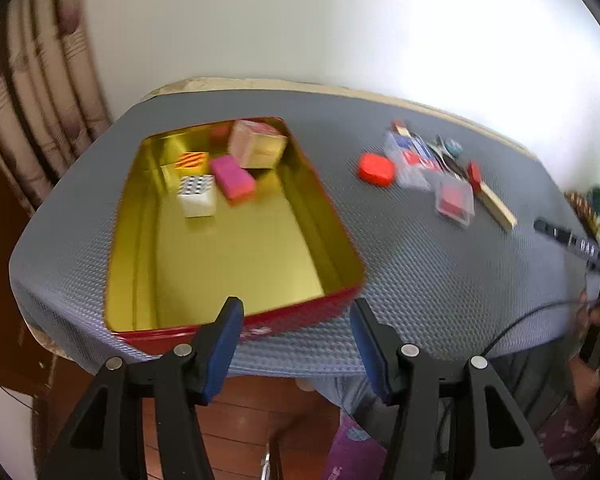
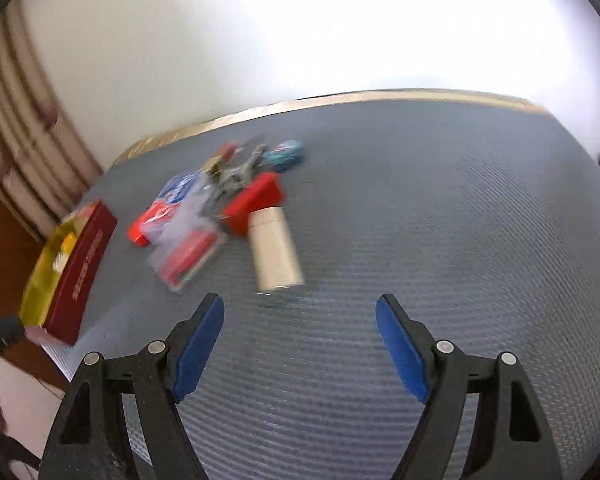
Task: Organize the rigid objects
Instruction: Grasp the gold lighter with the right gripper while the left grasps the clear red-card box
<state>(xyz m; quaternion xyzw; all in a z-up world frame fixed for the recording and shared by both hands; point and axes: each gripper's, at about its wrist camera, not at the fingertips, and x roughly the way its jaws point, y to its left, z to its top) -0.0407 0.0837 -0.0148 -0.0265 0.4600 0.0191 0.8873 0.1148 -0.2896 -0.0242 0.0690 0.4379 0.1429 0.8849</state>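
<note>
A red tin with a gold inside point(image 1: 236, 256) lies on the grey mat; at its far end sit a white dotted block point(image 1: 198, 196), a pink block point(image 1: 233, 178), an orange striped block point(image 1: 190, 160) and a pale box point(image 1: 257, 145). My left gripper point(image 1: 296, 316) is open and empty over the tin's near right corner. Right of the tin lies a pile: a red block point(image 1: 375, 169), clear cases point(image 1: 454, 198) and a wooden stick point(image 1: 496, 204). My right gripper point(image 2: 300, 320) is open and empty, just short of a cream cylinder point(image 2: 275, 247) and a red piece point(image 2: 254, 200).
The grey mat point(image 2: 440, 220) covers the table, whose near edge point(image 1: 292, 360) drops to a wooden floor. A curtain point(image 1: 32, 92) hangs at the left and a white wall stands behind. A black handle and cable point(image 1: 572, 244) show at the right edge.
</note>
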